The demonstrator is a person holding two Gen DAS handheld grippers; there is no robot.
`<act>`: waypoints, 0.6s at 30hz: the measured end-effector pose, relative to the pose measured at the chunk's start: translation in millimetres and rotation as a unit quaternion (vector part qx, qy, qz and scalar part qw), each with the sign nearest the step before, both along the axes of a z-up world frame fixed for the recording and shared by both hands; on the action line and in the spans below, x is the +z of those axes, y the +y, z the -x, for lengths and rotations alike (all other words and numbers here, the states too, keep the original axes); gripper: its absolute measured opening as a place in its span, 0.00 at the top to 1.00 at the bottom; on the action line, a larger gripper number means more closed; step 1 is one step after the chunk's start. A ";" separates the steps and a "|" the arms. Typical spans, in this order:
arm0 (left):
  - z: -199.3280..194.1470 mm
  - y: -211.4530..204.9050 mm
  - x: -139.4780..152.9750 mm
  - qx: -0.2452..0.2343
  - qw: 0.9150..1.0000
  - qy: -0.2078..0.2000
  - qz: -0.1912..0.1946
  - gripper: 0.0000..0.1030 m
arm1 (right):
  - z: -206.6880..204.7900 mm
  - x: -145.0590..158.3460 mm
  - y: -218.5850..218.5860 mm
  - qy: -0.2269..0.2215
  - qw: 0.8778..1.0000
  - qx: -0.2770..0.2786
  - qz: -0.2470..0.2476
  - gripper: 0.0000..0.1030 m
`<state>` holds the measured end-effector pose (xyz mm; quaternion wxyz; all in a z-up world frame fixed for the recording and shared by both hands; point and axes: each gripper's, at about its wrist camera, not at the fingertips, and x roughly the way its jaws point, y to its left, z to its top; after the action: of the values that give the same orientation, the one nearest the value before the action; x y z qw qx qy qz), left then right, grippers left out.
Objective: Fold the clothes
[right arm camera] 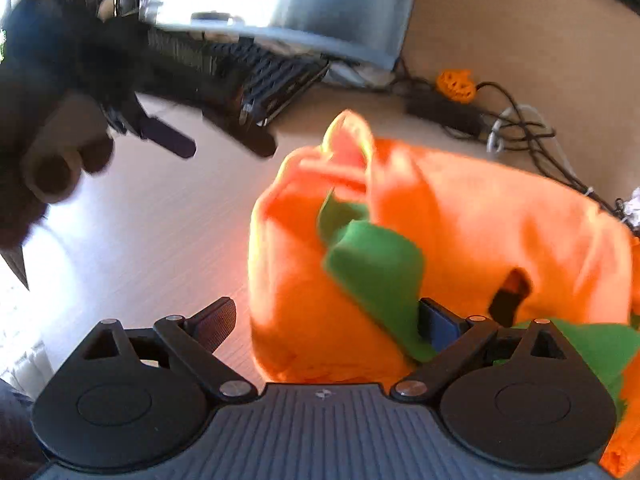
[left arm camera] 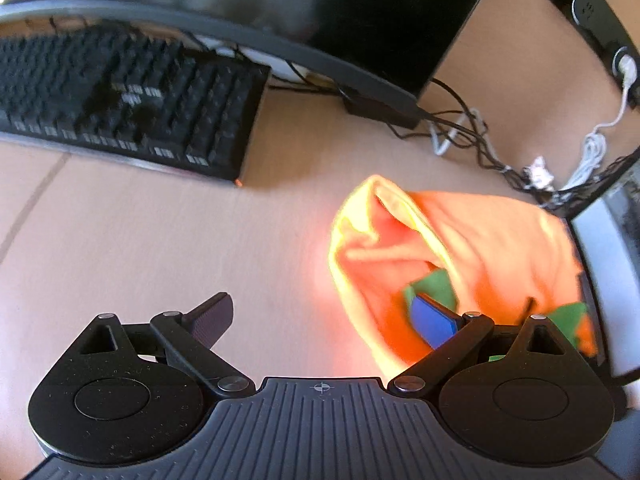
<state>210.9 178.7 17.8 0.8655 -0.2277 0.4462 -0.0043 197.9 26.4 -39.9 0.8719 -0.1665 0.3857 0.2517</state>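
Note:
An orange garment (left arm camera: 472,248) with green trim (left arm camera: 436,284) lies bunched on the light wooden desk, right of centre in the left wrist view. My left gripper (left arm camera: 324,320) stands open, its right finger (left arm camera: 434,322) at the cloth's near edge and its left finger over bare desk. In the right wrist view the orange garment (right arm camera: 460,216) fills the middle and right, with a green flap (right arm camera: 376,268) folded over it. My right gripper (right arm camera: 328,326) is open, with cloth lying loose between its fingers and around the right one. The left gripper (right arm camera: 222,144), held by a hand, shows at upper left.
A black keyboard (left arm camera: 120,96) lies at the back left, under a dark monitor (left arm camera: 360,20). Tangled cables (left arm camera: 480,144) and a black adapter (left arm camera: 380,108) sit behind the garment. A small orange pumpkin figure (right arm camera: 456,82) stands near the cables. A framed panel (left arm camera: 608,264) borders the right.

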 end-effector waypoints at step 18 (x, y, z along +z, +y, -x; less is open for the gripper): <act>-79.1 -93.7 -21.4 -0.056 0.996 0.042 0.051 0.48 | -5.5 20.7 -95.0 0.028 0.978 -0.163 -0.125 0.67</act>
<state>290.0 85.0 -3.6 0.8316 -0.2463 0.4933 -0.0663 203.4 -68.6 -19.2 0.9038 0.0157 0.3978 0.1566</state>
